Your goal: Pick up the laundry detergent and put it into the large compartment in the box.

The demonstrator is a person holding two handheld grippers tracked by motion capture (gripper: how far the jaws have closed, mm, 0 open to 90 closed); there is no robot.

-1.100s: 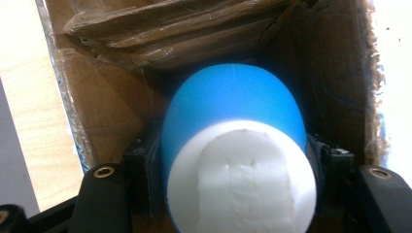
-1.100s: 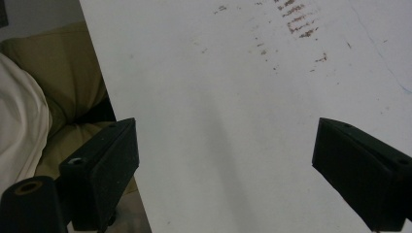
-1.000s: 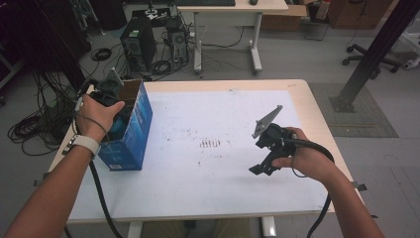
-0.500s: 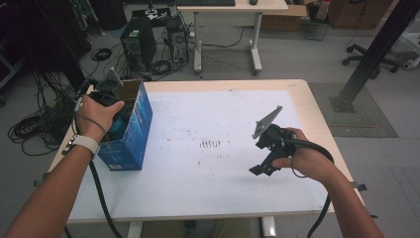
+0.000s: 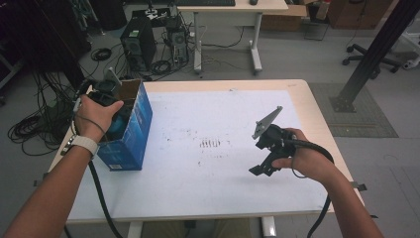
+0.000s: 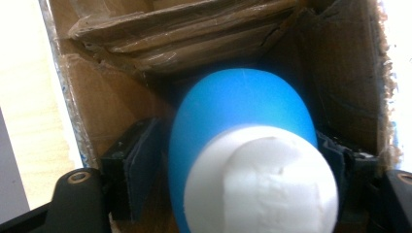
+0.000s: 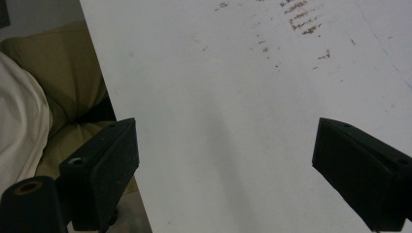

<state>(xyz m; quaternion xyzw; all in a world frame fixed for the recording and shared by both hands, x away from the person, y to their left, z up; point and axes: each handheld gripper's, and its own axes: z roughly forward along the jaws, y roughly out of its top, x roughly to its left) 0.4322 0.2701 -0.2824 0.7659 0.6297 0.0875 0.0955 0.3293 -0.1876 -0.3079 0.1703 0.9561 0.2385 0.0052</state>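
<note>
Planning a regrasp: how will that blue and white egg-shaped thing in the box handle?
The blue and white object looks smooth and rounded, so it may slip from the left gripper and roll. The cardboard box should contain it.

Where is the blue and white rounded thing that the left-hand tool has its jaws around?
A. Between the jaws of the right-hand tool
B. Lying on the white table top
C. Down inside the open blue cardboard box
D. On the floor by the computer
C: the left gripper view shows the blue and white object between brown cardboard walls, and the high view shows the left gripper reaching into the blue box.
</note>
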